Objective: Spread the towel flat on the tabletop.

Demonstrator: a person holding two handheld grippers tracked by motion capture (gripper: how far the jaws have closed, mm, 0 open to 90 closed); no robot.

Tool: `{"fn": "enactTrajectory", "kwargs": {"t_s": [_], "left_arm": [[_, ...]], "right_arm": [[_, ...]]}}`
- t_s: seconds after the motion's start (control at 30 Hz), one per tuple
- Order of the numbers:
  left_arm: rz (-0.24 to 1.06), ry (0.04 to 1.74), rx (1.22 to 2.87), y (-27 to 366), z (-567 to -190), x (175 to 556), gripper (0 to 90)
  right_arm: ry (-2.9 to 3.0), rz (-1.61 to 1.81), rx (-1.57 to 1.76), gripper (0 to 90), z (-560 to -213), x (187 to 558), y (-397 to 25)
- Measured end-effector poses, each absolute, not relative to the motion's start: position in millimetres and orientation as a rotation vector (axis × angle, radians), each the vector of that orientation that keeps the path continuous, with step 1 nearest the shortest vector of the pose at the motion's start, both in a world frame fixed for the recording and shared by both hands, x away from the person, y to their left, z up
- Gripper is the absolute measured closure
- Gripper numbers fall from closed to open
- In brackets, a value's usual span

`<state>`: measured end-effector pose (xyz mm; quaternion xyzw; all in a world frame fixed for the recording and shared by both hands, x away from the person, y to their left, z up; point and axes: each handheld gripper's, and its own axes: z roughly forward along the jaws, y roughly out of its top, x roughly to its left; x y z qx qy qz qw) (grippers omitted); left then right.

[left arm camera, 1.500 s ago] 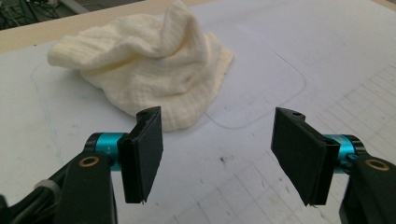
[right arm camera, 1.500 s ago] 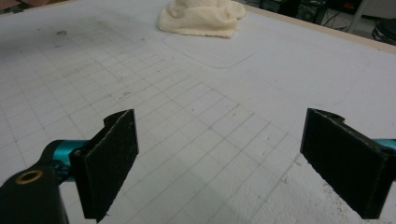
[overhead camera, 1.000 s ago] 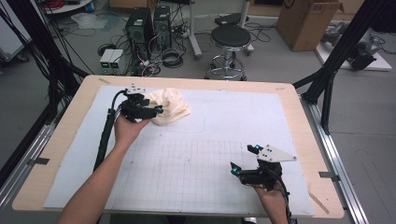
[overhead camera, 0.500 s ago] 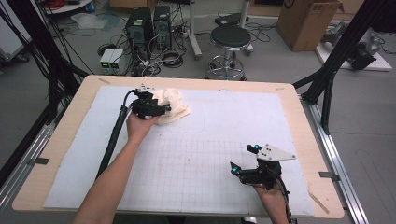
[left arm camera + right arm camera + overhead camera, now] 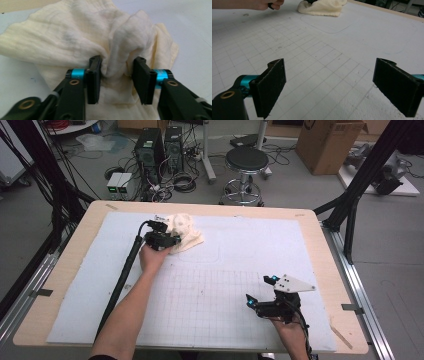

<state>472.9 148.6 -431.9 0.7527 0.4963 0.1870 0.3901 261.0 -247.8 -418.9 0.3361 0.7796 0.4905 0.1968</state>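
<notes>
Two fingers pinching cloth fold

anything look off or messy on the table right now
Only the cream cloth: it lies crumpled in a heap near the far left of the white mat, not spread flat. The left gripper has a bunched fold of it between its jaws. The right gripper hangs open over bare grid. Nothing looks spilled or damaged.

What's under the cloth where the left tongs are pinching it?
The cloth lies on the white mat; more of its own folds show below the ridge between the left tongs. Whatever lies beneath the bunched middle is covered.
</notes>
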Motion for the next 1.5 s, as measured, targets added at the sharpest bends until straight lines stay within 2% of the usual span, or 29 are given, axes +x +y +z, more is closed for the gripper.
{"fn": "enactTrajectory", "kwargs": {"t_s": [0.13,0.3,0.87,1.27,1.5], "left_arm": [[0.488,1.239,1.924,148,-428,470,74.1],[0.485,1.219,1.939,146,-419,465,77.2],[0.442,1.022,1.961,126,-372,418,79.0],[0.359,0.903,1.966,115,-347,357,79.0],[0.266,0.843,1.978,100,-346,322,79.0]], "right_arm": [[2.187,1.369,0.939,10.8,-419,261,-247],[2.188,1.373,0.940,10.8,-419,260,-247],[2.185,1.364,0.934,10.8,-419,258,-247],[2.186,1.363,0.931,10.8,-418,257,-246],[2.190,1.359,0.914,10.8,-417,255,-243]]}}
